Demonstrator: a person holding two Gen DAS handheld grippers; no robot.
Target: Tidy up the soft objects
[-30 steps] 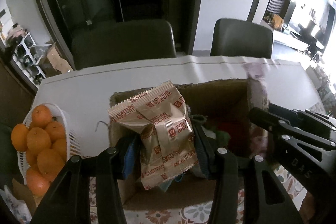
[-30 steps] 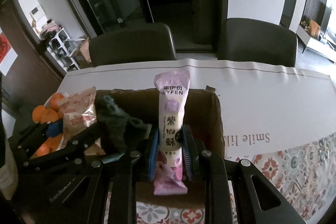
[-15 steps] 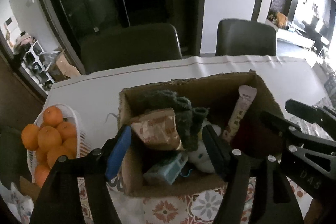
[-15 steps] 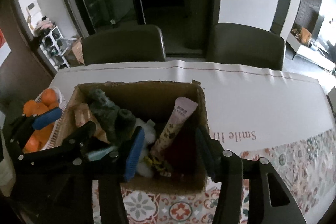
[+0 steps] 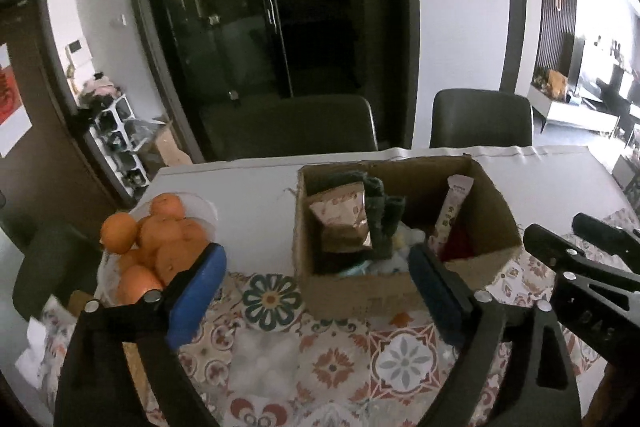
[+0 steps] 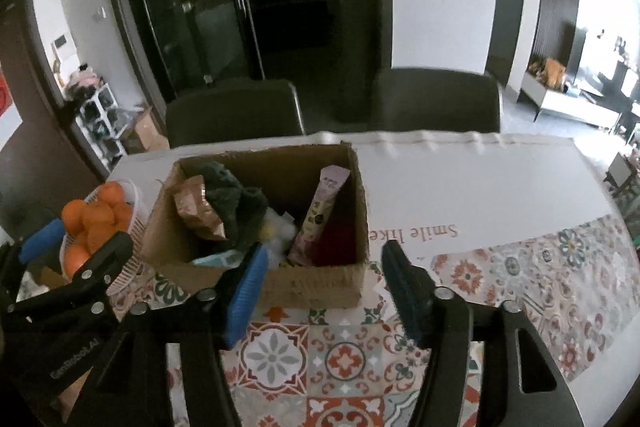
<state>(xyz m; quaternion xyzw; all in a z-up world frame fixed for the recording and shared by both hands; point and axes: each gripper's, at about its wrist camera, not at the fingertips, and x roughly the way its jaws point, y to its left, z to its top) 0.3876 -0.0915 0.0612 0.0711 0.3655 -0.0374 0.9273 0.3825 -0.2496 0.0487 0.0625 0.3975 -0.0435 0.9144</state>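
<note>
An open cardboard box (image 5: 360, 291) (image 6: 320, 287) stands on the patterned tablecloth. Inside lean a brown biscuit packet (image 5: 340, 223) (image 6: 196, 207), a dark green cloth (image 5: 380, 211) (image 6: 236, 203) and a pink snack stick (image 5: 452, 207) (image 6: 320, 215), with white fluffy items below. My left gripper (image 5: 316, 271) hangs in front of the box, its jaws opening wide with nothing between them. My right gripper (image 6: 322, 259) is also in front of the box, its jaws opening and empty. Each gripper shows at the edge of the other's view.
A white basket of oranges (image 5: 156, 243) (image 6: 96, 219) sits left of the box. Two dark chairs (image 5: 288, 123) (image 6: 436, 99) stand behind the white table (image 6: 480, 179). A clear bag of cotton balls (image 5: 264, 363) lies on the cloth before the box.
Both grippers let go of their packets, which now rest in the box. Both pulled back and up from the box while their jaws spread.
</note>
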